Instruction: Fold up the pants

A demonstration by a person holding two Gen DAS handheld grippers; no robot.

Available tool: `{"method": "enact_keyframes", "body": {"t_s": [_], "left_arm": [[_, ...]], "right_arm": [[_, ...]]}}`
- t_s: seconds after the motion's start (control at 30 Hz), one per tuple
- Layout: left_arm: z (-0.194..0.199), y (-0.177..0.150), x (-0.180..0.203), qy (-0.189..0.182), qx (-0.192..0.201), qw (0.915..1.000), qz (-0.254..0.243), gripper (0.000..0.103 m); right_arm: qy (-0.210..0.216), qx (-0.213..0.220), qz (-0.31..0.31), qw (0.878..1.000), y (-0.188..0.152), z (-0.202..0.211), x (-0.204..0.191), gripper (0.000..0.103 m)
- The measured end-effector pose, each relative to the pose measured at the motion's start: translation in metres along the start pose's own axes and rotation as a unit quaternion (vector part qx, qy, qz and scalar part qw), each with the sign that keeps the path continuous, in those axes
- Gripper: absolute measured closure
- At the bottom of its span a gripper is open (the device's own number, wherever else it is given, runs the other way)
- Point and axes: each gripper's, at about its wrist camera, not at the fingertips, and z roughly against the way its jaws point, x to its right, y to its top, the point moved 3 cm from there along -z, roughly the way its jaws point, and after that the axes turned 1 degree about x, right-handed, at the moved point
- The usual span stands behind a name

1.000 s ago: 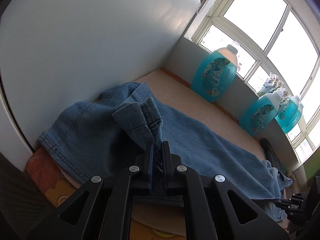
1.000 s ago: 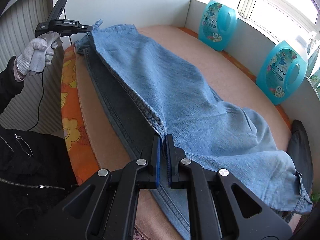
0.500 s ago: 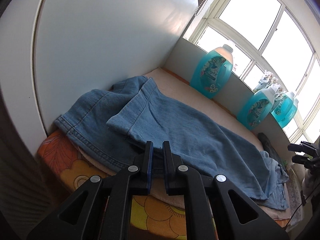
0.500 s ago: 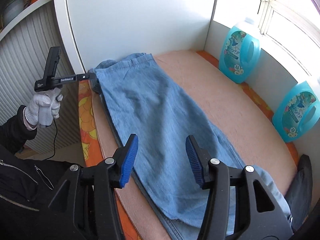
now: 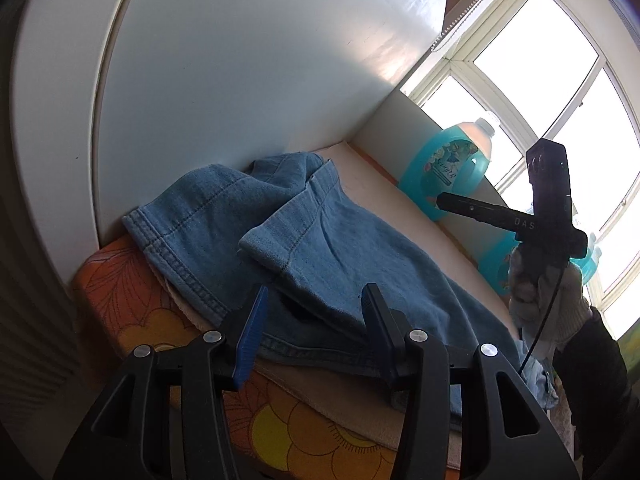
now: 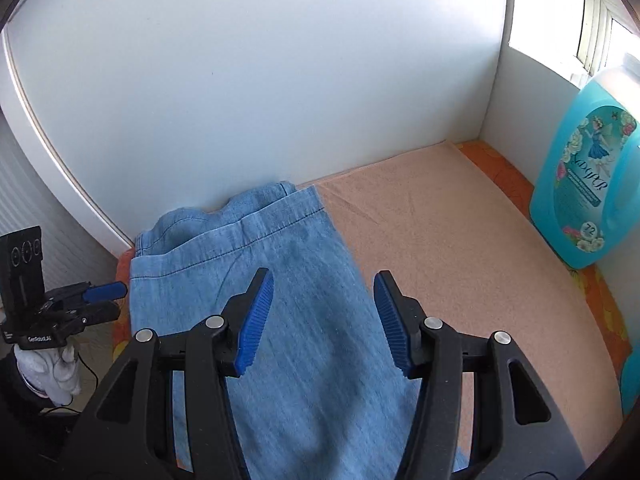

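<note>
Lying along the peach-towelled table (image 6: 460, 248), your soft, limp blue denim pants (image 6: 280, 280) will sag unless you pinch the thick stitched hems. Your left claw (image 5: 312, 320) is opening, empty, over one hem; your right claw (image 6: 324, 316) hangs half-open, empty.

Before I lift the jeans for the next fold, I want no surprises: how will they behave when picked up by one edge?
The jeans will likely flop: the upper layer already drapes and creases over the lower one. Thick stitched hems suggest heavy denim, so it may sag and pull from the tool. It probably won't slide much on the fuzzy pad.
</note>
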Motion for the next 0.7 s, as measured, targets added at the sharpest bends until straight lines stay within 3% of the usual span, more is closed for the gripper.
{"method": "enact_keyframes", "body": {"t_s": [0.23, 0.5, 0.63, 0.7], "left_arm": [[-0.009, 0.007, 0.002, 0.03, 0.005, 0.9995, -0.003, 0.056], [-0.02, 0.003, -0.002, 0.038, -0.004, 0.9992, 0.008, 0.056], [-0.022, 0.001, -0.002, 0.044, 0.003, 0.999, 0.01, 0.056], [-0.023, 0.001, -0.003, 0.049, 0.01, 0.9987, 0.009, 0.056]], "right_arm": [[0.023, -0.04, -0.038, 0.998, 0.013, -0.07, 0.022, 0.048], [0.09, -0.049, -0.082, 0.991, 0.026, -0.11, 0.033, 0.048], [0.095, -0.058, -0.067, 0.991, 0.027, -0.123, 0.022, 0.048], [0.1, -0.055, -0.062, 0.992, 0.027, -0.123, 0.016, 0.058]]}}
